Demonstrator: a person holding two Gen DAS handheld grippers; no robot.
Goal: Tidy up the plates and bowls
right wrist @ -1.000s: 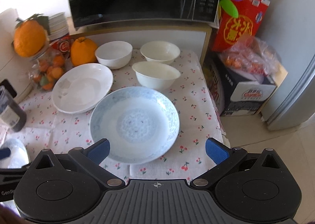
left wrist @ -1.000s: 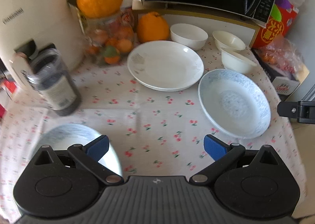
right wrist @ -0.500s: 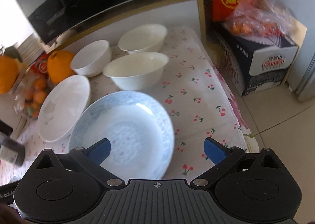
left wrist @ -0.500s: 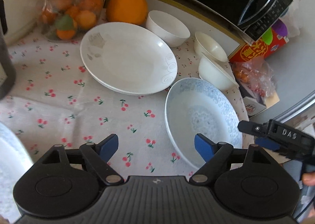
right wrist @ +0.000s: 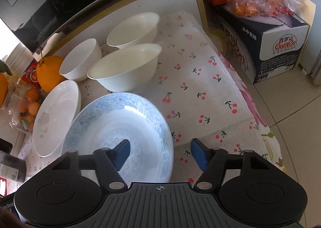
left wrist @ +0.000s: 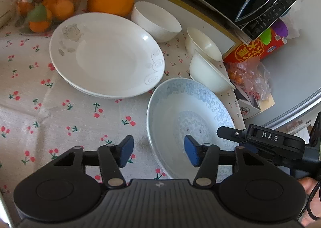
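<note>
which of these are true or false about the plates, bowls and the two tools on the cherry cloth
1. The blue patterned plate lies between the white plate and the table's right edge. True.
2. Three white bowls stand behind the plates. True: one, another and the nearest.
3. The right tool is clamped on a bowl. False: its jaws have just been closing and straddle the blue plate's rim, pads not pressing.
4. The left tool holds the white plate. False: it straddles the blue plate's other rim.
5. The bowls are stacked. False: each stands separately.
</note>
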